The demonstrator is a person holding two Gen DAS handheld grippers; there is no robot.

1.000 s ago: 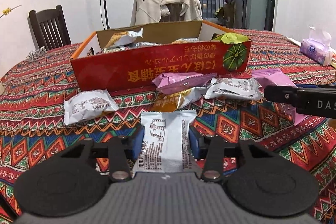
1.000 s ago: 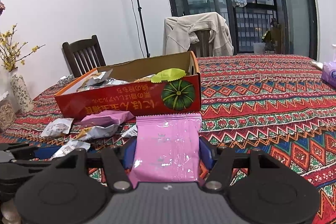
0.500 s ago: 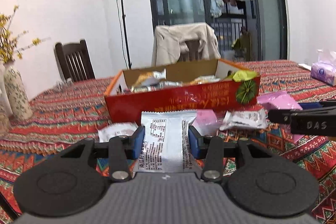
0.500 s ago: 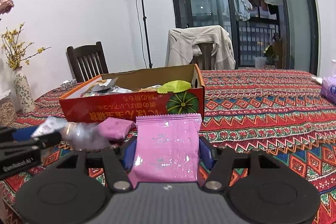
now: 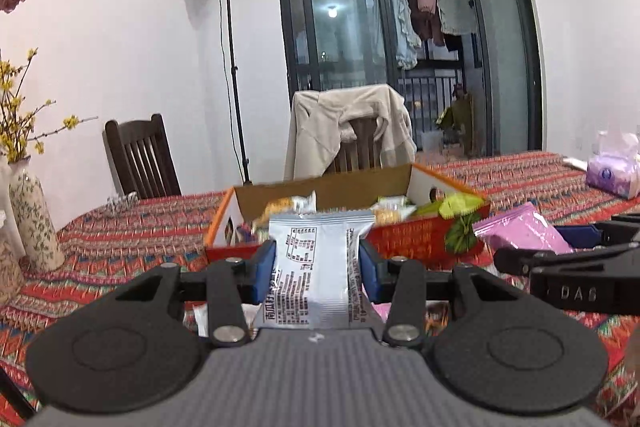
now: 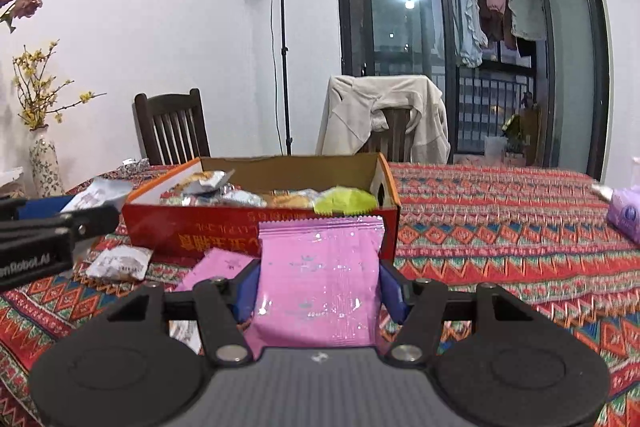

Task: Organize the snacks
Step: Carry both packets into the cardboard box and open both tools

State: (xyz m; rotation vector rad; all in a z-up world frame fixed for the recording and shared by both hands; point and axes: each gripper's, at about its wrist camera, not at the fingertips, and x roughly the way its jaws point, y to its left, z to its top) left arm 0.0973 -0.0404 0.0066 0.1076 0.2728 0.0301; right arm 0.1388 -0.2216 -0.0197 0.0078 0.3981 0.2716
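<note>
Through the left wrist view we see our left gripper point(image 5: 318, 265) with its blue fingers point(image 5: 264, 267) clamped on the sides of a silver snack packet point(image 5: 316, 267), which stands upright between them. Straight ahead of the fingers sits the red snack box point(image 5: 412, 239), open-topped and holding several wrapped snacks, with a green wrapper point(image 5: 460, 205) at its right end. To the right of the fingers, the right gripper point(image 5: 568, 247) reaches in, holding a pink snack packet point(image 5: 520, 231) up near the box's right corner. The counter point(image 5: 132, 227) wears a red patterned cloth; a tissue pack point(image 5: 614, 173) lies far right, a vase point(image 5: 34, 215) far left, and beyond stand two chairs, one draped with a beige jacket point(image 5: 348, 131), a lamp stand and a dark glass door. Through the right wrist view, the right gripper point(image 6: 318, 283) has its fingers point(image 6: 390, 291) pressed on the pink snack packet point(image 6: 320, 279), upright between them. The box point(image 6: 192, 231) lies just ahead. Left of the fingers, the left gripper point(image 6: 76, 213) juts in with its silver packet point(image 6: 100, 193), and loose packets point(image 6: 120, 263) rest on the cloth in front of the box.
</note>
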